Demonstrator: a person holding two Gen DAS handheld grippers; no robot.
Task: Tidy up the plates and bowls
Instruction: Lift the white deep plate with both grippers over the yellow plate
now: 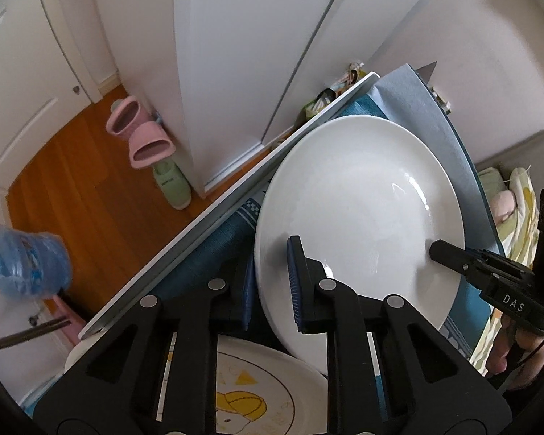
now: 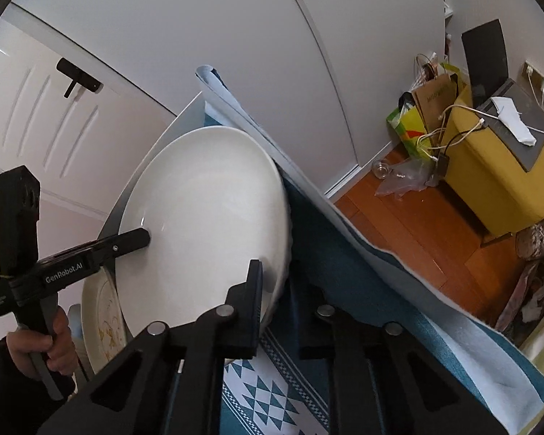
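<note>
A large white plate (image 1: pixel 355 210) (image 2: pixel 206 210) sits tilted over a blue patterned cloth (image 1: pixel 214 250) (image 2: pixel 337 282) on the table. My left gripper (image 1: pixel 272 284) is shut on its near-left rim, one blue-padded finger on the plate's face and the other under the edge. In the right wrist view my right gripper (image 2: pixel 277 290) clamps the opposite rim the same way. Each gripper also shows in the other's view, tip resting on the plate: the right gripper (image 1: pixel 449 253) and the left gripper (image 2: pixel 137 239). A plate with a yellow cartoon print (image 1: pixel 264 391) (image 2: pixel 101 322) lies partly beneath the white one.
The white table edge (image 1: pixel 199 224) runs diagonally, with wooden floor below. Pink and green slippers (image 1: pixel 145 137) and a blue water bottle (image 1: pixel 25 264) are on the floor to the left. A yellow box (image 2: pixel 497 181), bags and cables crowd the right. A person's hand (image 2: pixel 54 340) holds the left gripper's handle.
</note>
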